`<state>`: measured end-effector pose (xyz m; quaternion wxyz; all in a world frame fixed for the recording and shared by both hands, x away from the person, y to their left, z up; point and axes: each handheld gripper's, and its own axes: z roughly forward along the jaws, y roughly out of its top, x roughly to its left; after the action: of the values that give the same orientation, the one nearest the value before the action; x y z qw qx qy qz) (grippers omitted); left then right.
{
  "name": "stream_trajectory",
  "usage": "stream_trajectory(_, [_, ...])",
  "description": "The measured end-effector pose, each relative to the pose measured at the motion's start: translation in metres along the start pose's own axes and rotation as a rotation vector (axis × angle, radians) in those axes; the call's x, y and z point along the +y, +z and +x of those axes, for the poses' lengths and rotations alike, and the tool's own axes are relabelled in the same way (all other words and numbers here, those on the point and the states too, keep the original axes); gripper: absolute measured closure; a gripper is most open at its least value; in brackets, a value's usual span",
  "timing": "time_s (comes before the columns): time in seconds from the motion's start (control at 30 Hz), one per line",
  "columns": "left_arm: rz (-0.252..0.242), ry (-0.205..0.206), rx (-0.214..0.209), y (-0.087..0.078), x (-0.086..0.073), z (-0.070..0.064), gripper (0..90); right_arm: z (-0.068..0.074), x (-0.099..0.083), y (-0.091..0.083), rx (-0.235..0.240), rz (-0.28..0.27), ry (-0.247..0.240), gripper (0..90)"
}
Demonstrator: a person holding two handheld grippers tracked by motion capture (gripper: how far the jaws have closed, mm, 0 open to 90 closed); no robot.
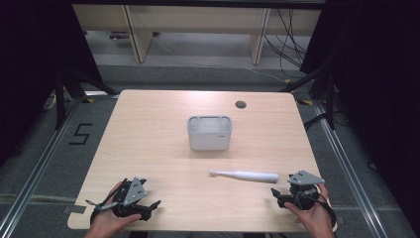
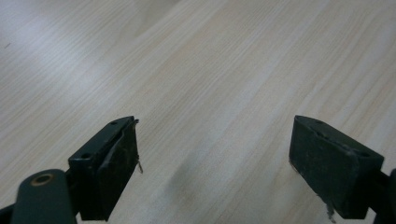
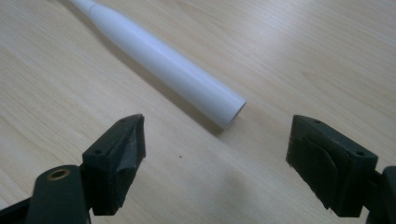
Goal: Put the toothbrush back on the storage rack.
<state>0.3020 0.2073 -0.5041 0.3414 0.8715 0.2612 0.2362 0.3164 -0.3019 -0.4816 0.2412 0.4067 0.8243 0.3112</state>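
A white electric toothbrush (image 1: pixel 245 175) lies flat on the wooden table (image 1: pixel 158 148), its thick end toward the right. Behind it, near the table's middle, stands a white rectangular holder (image 1: pixel 210 132) with compartments. My right gripper (image 1: pixel 278 194) is open near the front right edge, just short of the toothbrush's thick end (image 3: pixel 168 65); nothing lies between its jaws (image 3: pixel 215 163). My left gripper (image 1: pixel 151 207) rests open at the front left, over bare wood (image 2: pixel 215 158).
A small round grommet hole (image 1: pixel 240 104) sits at the table's back right. Floor rails run along both sides, a "5" mark (image 1: pixel 80 134) on the floor at left. Cables (image 1: pixel 289 44) and desk legs stand beyond the far edge.
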Motion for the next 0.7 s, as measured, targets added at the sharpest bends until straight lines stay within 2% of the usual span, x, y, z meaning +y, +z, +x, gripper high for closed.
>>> stream_trajectory(0.03, [0.01,0.008,-0.007,0.0,0.0,0.001,15.1,0.0,0.002,-0.001,-0.004,0.012,0.005,20.2])
stream_trajectory(0.07, [0.012,0.003,0.001,0.0,0.0,0.0,15.1,-0.001,0.004,-0.001,-0.003,0.006,-0.016,20.1])
stream_trajectory(0.13, [0.008,0.006,0.013,0.001,0.0,0.0,15.1,0.0,0.009,-0.002,0.006,0.015,-0.022,20.3])
stream_trajectory(0.17, [0.007,0.004,0.013,0.001,0.0,0.0,15.1,0.0,0.012,-0.002,0.01,0.015,-0.056,20.6])
stream_trajectory(0.2, [0.009,0.004,0.013,0.001,0.0,0.001,15.1,0.002,0.015,-0.002,0.01,0.019,-0.064,20.6])
stream_trajectory(0.3, [0.012,-0.004,-0.001,0.001,-0.001,0.001,15.1,0.008,0.022,-0.003,0.034,0.057,-0.084,22.1])
stream_trajectory(0.5, [0.007,-0.003,0.001,0.0,0.0,0.001,15.1,0.011,0.033,0.004,0.053,0.069,-0.155,22.2])
stream_trajectory(0.57, [0.009,-0.001,0.001,0.0,-0.001,0.001,15.1,0.014,0.037,0.005,0.053,0.079,-0.165,22.5])
stream_trajectory(0.63, [0.009,-0.001,0.001,0.0,0.0,0.001,15.1,0.016,0.042,0.009,0.075,0.088,-0.199,24.1])
stream_trajectory(0.7, [0.01,0.001,0.002,0.0,-0.001,0.002,15.1,0.021,0.047,0.011,0.085,0.105,-0.204,25.9])
